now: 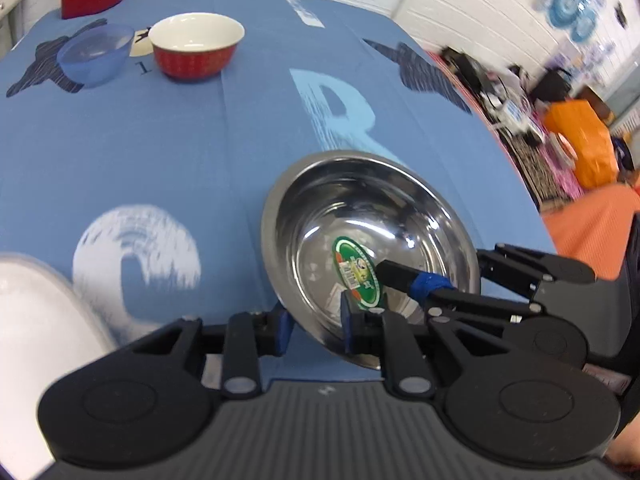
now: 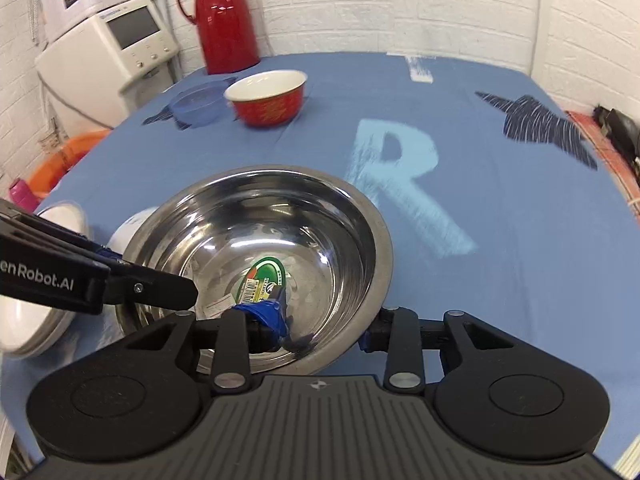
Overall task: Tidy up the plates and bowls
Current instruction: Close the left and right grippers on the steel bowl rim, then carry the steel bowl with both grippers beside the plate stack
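A steel bowl (image 1: pixel 360 208) (image 2: pixel 260 208) with a green sticker inside is tilted just above the blue tablecloth, sharp against a blurred background. My left gripper (image 1: pixel 314 322) is shut on its near-left rim, one pad outside and one inside; in the right wrist view the left gripper (image 2: pixel 132 268) reaches in from the left. My right gripper (image 2: pixel 324 328) straddles the bowl's right rim, shut on it, with the taped finger inside; in the left wrist view the right gripper (image 1: pixel 440 260) enters from the right. A red bowl (image 1: pixel 196 60) (image 2: pixel 268 110) and a blue translucent bowl (image 1: pixel 94 56) (image 2: pixel 196 108) stand side by side at the far left.
A white plate (image 1: pixel 32 312) (image 2: pixel 28 320) lies at the near left, close to the steel bowl. A red thermos (image 2: pixel 228 16) stands at the table's back edge. A white appliance (image 2: pixel 108 52) and an orange basin (image 2: pixel 60 156) sit beyond the left edge.
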